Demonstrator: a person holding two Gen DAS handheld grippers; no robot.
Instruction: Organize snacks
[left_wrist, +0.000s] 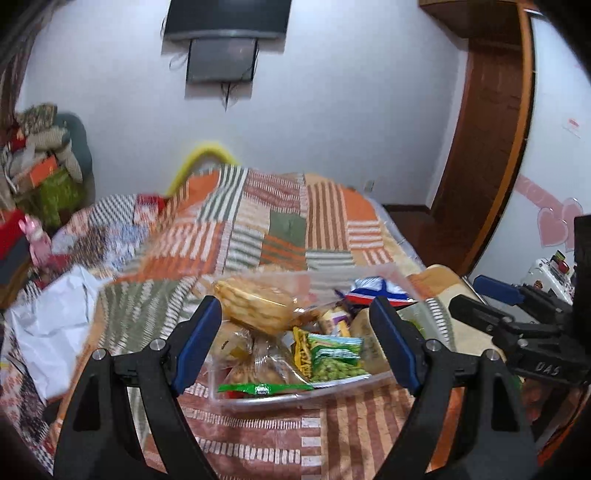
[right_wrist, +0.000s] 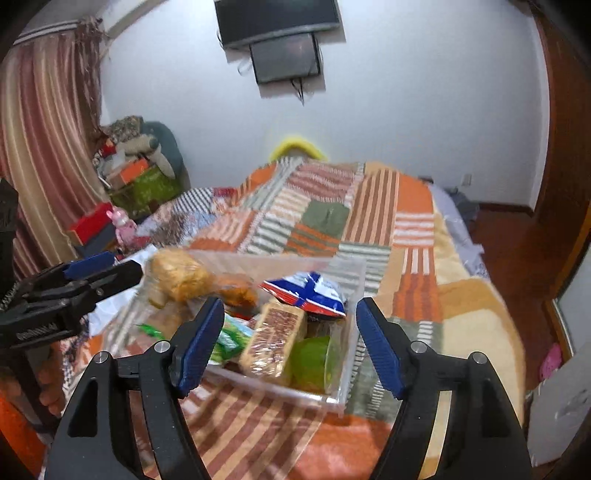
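Both tools are hanging open and empty: left tool (left_wrist: 295, 339), right tool (right_wrist: 290, 343). The clear bin (right_wrist: 343, 400) of snacks (left_wrist: 334, 356) is resting on the bed (right_wrist: 369, 206). Advice: approach level, avoid snagging bin walls.

We see a clear plastic bin (left_wrist: 258, 400) resting on the patchwork bedspread, heaped with snacks: a golden cracker pack (left_wrist: 255, 304) on top at far left, a red-white-blue packet (right_wrist: 306, 293) at far right, a green pea bag (left_wrist: 334, 356) near the front.
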